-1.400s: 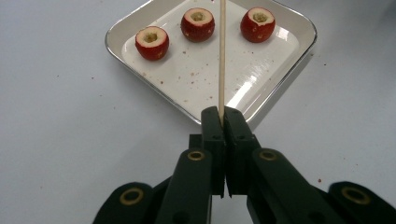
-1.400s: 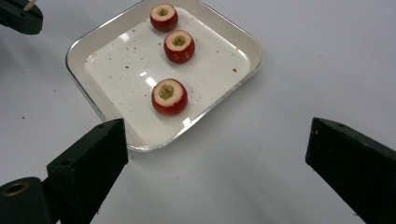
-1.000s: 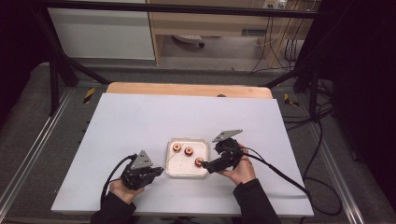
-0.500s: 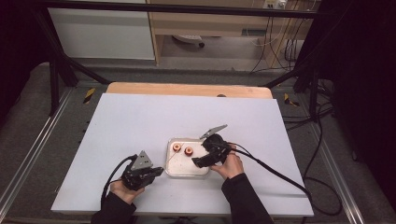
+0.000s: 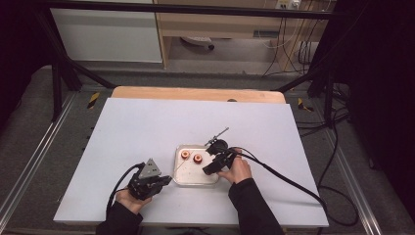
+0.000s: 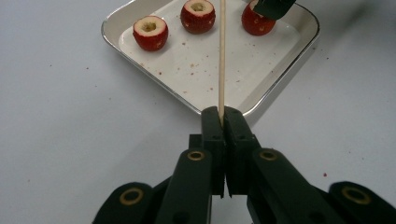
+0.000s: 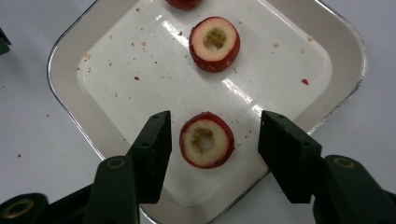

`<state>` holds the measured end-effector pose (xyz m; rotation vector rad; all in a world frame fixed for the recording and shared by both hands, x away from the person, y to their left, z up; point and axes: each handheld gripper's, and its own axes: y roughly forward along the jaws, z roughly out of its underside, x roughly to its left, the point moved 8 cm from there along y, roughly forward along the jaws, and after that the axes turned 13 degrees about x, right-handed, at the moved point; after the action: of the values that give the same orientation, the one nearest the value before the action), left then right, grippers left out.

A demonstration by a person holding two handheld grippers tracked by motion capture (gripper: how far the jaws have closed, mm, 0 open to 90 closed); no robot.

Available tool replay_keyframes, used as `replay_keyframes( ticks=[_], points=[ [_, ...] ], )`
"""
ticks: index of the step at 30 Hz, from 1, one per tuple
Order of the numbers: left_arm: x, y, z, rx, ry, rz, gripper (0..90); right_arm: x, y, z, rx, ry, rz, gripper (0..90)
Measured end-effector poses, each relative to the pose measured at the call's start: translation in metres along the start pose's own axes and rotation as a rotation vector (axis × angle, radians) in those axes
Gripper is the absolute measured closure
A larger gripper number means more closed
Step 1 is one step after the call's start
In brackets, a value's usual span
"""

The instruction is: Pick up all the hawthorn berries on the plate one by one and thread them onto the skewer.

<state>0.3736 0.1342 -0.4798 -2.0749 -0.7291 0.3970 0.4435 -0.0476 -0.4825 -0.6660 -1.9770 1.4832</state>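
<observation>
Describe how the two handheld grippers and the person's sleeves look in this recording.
Both the left gripper and the right gripper are black with blocky two-piece jaws and brass-ringed pivot holes. The left carries a grey three-cornered plate. A black cable trails from each. The sleeves are dark.

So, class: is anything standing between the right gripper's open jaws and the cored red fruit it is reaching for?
Nothing visible: the right gripper has its jaws open on either side of the nearest cored fruit in the tray.
</observation>
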Motion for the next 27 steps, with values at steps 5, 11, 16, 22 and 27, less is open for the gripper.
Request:
replay_keyframes(
  ticks=[5,11,16,22,27],
  points=[
    [0.0000,0.0006,0.0002,0.002,0.001,-0.001,88.1,0.0007,0.0027,-0.0010,0.024,0.002,-0.013,50.1],
    [-0.0007,0.0010,-0.0002,0.004,0.003,-0.001,88.2,0.0004,0.0055,-0.0003,0.048,0.004,-0.031,54.6],
    [-0.0006,0.0012,0.0001,0.006,-0.001,0.001,88.2,0.0008,0.0066,-0.0001,0.063,0.006,-0.055,59.3],
    [-0.0011,0.0020,0.0002,0.011,0.007,-0.002,88.2,0.0005,0.0068,-0.0008,0.070,0.026,-0.072,59.7],
    [-0.0017,0.0008,-0.0003,0.003,0.005,-0.008,88.2,0.0001,0.0043,-0.0008,0.060,0.034,-0.074,60.4]
  ],
)
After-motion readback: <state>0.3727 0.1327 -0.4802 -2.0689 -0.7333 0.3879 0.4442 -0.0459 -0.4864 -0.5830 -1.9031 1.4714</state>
